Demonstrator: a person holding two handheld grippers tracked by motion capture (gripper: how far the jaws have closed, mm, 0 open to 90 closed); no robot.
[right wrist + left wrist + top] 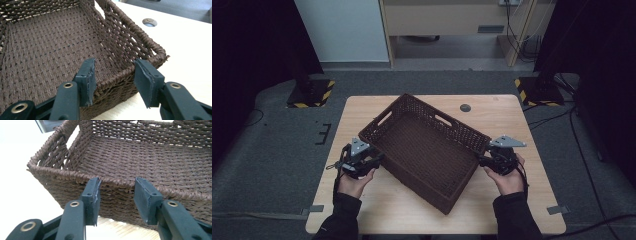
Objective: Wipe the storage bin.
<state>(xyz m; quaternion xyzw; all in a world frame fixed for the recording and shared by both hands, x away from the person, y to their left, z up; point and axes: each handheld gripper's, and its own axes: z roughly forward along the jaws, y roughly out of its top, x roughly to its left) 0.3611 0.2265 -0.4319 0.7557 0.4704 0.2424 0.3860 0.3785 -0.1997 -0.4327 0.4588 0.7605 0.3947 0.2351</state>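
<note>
- Left gripper (116, 200): fingers (91, 200) parted at a middling width, both pads just outside the near long wall of the brown woven basket (140, 162), at rim height; wall between neither pad, nothing held.
- Contact of left pads with the weave: cannot tell from the left gripper view; tips look level with the rim braid.
- Right gripper (113, 81): fingers (87, 80) apart, fairly wide, set against the outside of a basket (50, 50) wall close to a corner; no grasp, gap between pads bare of the wall.
- High view: left gripper (373, 161) at the basket's left side, right gripper (484, 161) at its right side, one hand (354, 181) behind each.
- Basket (422, 150): rectangular, dark brown, empty, handle slots in its walls; sits near mid-bench, turned at an angle to the bench edges.
- Bench (502, 112): light wood, round grey cable port (465, 107) near the far edge, well apart from the basket.
- Around the bench: grey floor.
</note>
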